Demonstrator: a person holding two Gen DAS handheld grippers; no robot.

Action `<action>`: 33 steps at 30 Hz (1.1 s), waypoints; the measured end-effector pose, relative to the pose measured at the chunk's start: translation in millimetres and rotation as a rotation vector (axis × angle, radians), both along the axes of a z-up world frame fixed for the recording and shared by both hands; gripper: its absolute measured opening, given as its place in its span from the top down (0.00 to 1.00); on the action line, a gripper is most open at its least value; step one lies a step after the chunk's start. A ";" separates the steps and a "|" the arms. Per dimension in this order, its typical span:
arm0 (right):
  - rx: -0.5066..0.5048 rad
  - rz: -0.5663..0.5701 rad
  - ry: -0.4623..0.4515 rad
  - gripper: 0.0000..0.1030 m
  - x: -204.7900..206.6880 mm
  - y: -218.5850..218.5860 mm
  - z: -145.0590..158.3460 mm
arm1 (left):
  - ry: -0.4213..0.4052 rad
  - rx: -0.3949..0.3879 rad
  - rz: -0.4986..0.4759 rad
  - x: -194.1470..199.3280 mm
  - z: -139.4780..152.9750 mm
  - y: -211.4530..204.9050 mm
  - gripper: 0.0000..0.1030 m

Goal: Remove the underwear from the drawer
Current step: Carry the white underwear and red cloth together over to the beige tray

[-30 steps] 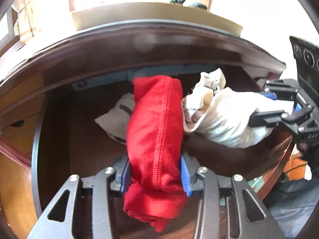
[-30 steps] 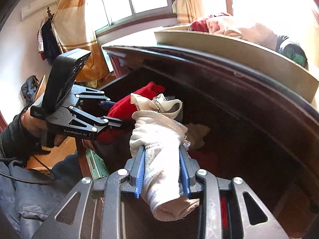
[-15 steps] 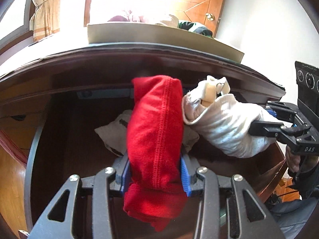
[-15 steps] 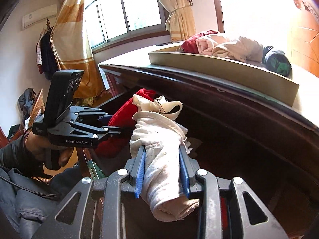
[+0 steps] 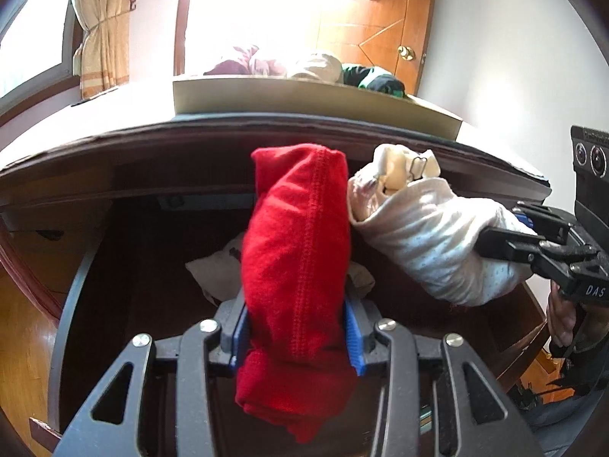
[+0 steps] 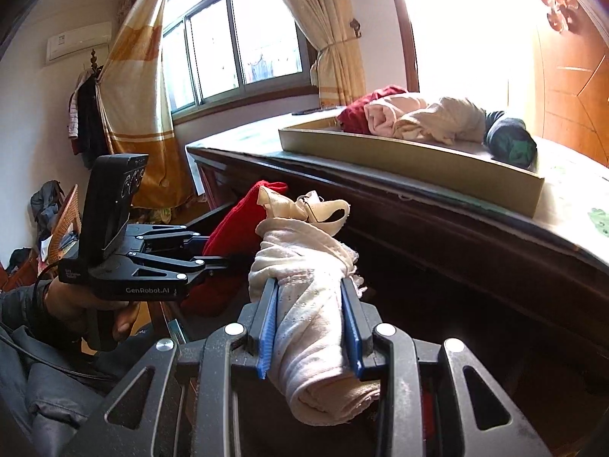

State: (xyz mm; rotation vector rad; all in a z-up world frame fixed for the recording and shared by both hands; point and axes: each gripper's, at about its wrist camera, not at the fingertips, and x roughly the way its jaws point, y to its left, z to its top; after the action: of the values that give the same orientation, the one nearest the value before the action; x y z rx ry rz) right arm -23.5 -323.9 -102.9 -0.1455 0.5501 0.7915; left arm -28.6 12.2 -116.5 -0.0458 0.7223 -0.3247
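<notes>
Over the open drawer [image 5: 114, 266] of a dark wooden dresser, we hold two rolled garments clear of the cavity. Our left gripper [image 5: 295, 327] pinches a red roll [image 5: 297, 259] between its blue pads [image 5: 352, 346], the cloth bulging on both sides of them. Our right gripper [image 6: 310, 327] clamps a white roll [image 6: 308, 297] the same way, a cream strap end poking from its top. Seen from the left wrist, the two rolls sit just beside each other, close to touching near their upper ends.

Compared with a second ago, both views have tilted upward: the dresser top, the window [image 6: 236, 42] and the curtains [image 6: 327, 26] now fill more of each picture, and less of the drawer floor shows. Neither grip has changed.

In the drawer, one pale folded garment [image 5: 213, 270] lies on the floor behind the red roll, partly hidden by it. On the dresser top stands a shallow tray [image 6: 418, 160] holding a row of rolled clothes: dark red, pink, cream and a green-and-black one [image 6: 510, 144] at the far end. A hand [image 6: 83, 304] in a dark sleeve grips the left tool's handle.
</notes>
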 end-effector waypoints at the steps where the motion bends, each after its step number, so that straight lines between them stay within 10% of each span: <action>1: 0.003 -0.001 -0.008 0.68 -1.0 -0.3 0.6 | -0.006 0.000 0.004 -1.7 0.8 0.2 0.61; 33: 0.068 -0.015 -0.155 0.77 -15.2 -12.4 7.2 | -0.095 -0.026 0.035 -12.8 17.2 -6.7 0.61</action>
State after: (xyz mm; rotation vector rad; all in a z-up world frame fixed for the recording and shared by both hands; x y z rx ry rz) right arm -38.7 -336.3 -95.8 -0.1389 0.3773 0.7764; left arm -41.4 5.6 -99.3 -0.0671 0.6223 -0.3007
